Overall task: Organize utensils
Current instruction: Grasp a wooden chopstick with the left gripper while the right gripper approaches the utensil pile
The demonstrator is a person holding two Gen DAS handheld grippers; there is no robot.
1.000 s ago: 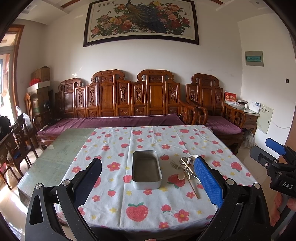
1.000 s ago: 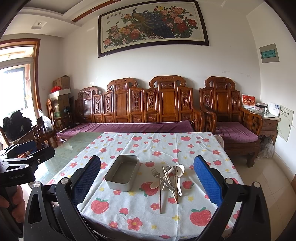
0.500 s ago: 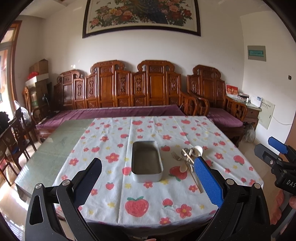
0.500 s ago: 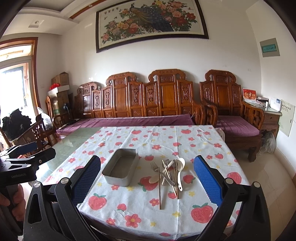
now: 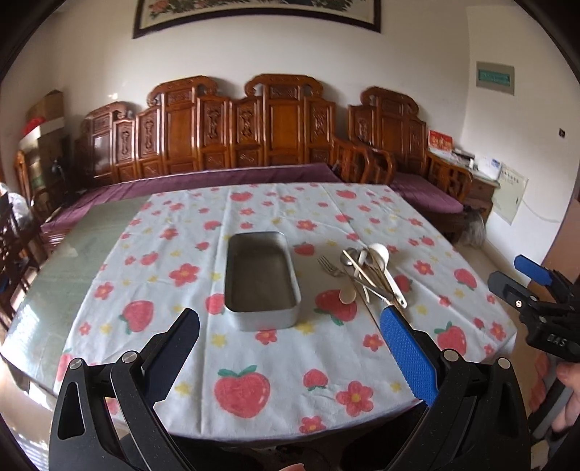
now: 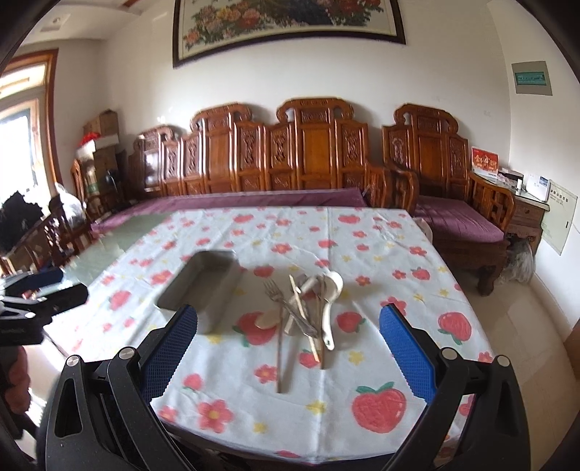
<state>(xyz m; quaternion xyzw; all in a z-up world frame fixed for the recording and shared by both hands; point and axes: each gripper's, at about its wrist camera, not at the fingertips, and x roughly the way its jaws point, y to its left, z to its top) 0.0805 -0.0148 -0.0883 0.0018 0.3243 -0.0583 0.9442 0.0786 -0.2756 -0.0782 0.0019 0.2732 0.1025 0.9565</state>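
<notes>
1. Nearest first: the bottom of both wrist views is just black gripper frame, so the table's [image 5: 72, 232] front edge is cut off, and the right wrist view is smeared – the metal tray [image 6: 203, 286] looks soft there.
2. The left gripper [image 5: 290, 347] has its tongs spread wide, nothing between them, touching nothing, hanging above the near edge of the strawberry tablecloth [image 5: 253, 362].
3. The right gripper [image 6: 288, 344] is the same: spread wide, empty, clear of the cloth. A bit of hand [image 5: 569, 395] shows at the left view's right border.
4. Next out, the tray sits mid-table, open and empty, long side running away from me.
5. Just right of the tray is the utensil pile [image 5: 369, 275] – a fork [image 5: 328, 266], a white spoon [image 5: 380, 253], chopsticks and metal spoons crossed over each other. How many pieces, I can't tell.
6. Versus a second ago, both grippers have come closer and tipped down; the painting [image 6: 290, 21] is now cropped at the top.
7. Farthest: the carved wooden bench [image 5: 253, 126] along the wall.
</notes>
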